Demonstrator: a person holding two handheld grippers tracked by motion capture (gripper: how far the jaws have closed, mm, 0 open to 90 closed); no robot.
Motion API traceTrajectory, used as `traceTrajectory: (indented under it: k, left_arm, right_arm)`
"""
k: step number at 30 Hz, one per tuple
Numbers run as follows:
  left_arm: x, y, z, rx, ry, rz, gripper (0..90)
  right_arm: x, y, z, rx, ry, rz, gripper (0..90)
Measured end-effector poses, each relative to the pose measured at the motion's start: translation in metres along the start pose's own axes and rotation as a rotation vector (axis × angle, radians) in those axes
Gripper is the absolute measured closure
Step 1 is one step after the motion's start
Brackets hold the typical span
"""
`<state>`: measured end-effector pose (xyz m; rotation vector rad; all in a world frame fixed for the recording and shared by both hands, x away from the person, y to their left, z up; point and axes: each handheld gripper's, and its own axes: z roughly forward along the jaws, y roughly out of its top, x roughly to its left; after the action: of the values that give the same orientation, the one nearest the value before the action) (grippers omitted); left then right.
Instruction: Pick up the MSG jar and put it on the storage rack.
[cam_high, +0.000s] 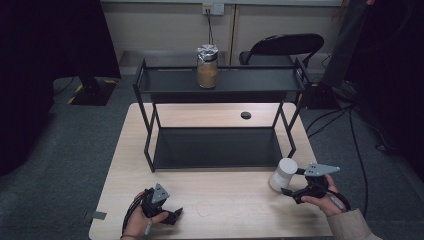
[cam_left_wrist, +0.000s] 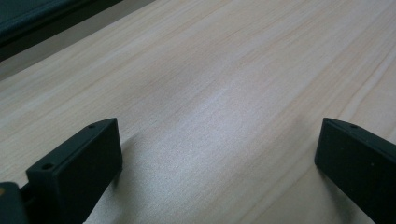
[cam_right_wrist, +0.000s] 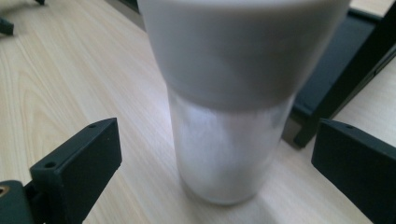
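Note:
A white jar with a wide white lid stands upright on the wooden table, just in front of the black shelf rack's right end. My right gripper is open beside it, and in the right gripper view the white jar stands between the two wide-apart jaws, touching neither. A glass jar of brown contents with a silver lid stands on the rack's top shelf. My left gripper rests low over the table's front left, open, with bare wood between its jaws.
The black two-tier rack takes up the table's middle and back. A round cable hole sits in the table behind it. A black chair and floor cables lie beyond the table.

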<state>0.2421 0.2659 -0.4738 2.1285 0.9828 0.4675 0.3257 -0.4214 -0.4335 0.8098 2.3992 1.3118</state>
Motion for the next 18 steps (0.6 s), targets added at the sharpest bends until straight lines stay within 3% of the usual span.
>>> traceTrajectory:
  k: [8, 14, 18]
  left_arm:
    - [0.000, 0.000, 0.000, 0.000, 0.000, 0.000, 0.0]
    - [0.000, 0.000, 0.000, 0.000, 0.000, 0.000, 0.0]
    - [0.000, 0.000, 0.000, 0.000, 0.000, 0.000, 0.0]
  right_arm:
    - [-0.001, 0.011, 0.005, -0.024, -0.003, 0.004, 0.7]
    - [-0.003, 0.010, 0.010, -0.053, -0.008, 0.014, 9.8]
    - [-0.005, 0.009, 0.012, -0.067, -0.005, 0.016, 20.6]
